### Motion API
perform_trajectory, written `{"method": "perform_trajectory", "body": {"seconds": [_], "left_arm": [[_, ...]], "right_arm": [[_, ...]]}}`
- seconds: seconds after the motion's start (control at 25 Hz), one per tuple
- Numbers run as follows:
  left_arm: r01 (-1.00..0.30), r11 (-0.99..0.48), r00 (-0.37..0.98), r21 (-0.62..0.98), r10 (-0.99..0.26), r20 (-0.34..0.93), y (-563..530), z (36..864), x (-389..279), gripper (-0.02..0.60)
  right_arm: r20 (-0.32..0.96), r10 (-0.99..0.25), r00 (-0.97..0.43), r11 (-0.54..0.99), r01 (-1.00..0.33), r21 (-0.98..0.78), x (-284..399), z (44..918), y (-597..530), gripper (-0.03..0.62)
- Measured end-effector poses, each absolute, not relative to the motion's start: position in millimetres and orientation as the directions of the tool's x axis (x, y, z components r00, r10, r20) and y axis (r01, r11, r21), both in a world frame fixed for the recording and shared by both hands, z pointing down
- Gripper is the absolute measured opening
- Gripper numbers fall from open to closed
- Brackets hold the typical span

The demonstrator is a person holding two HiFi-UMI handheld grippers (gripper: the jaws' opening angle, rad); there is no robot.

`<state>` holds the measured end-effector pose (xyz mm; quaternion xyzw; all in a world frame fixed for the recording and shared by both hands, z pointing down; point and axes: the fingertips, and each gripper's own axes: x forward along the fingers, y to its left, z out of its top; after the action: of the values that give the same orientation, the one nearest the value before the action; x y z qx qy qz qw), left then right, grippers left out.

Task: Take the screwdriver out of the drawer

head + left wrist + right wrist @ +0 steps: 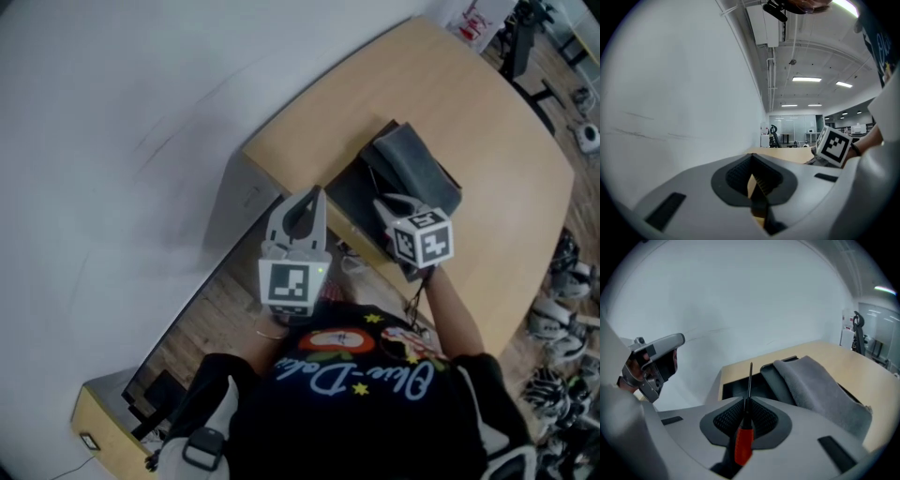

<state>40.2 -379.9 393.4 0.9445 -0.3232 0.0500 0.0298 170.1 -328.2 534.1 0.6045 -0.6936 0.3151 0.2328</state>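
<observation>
In the right gripper view my right gripper [747, 401] is shut on a screwdriver [743, 441] with a red handle. Its thin dark shaft sticks out forward past the jaws, above the open dark drawer [736, 387]. A grey cloth [815, 385] drapes over the drawer's right part. Seen from the head, the right gripper [386, 202] hovers over the drawer [349, 199] by the cloth [412, 169]. My left gripper [307, 208] stands at the drawer's left end, jaws together with nothing between them. The same shut left gripper [753, 164] appears in its own view.
The drawer belongs to a light wooden desk [469, 112] beside a white wall [112, 122]. Several shoes [562, 300] lie on the floor to the right. A low wooden cabinet [108, 412] stands at the lower left.
</observation>
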Motion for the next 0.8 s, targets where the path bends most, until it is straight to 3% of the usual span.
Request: {"method": "perform_trajectory", "body": {"seconds": [0.32, 0.8], "left_arm": [[-0.556, -0.831, 0.825, -0.011, -0.553, 0.116, -356, 384, 78, 0.000], [-0.446, -0.895, 0.891, -0.013, -0.446, 0.091, -310, 362, 127, 0.000]], "right_arm": [[0.522, -0.838, -0.162, 0.062, -0.977, -0.203, 180, 467, -312, 0.046], [0.304, -0.949, -0.087, 0.027, -0.980, -0.196, 203, 385, -266, 0.046]]}}
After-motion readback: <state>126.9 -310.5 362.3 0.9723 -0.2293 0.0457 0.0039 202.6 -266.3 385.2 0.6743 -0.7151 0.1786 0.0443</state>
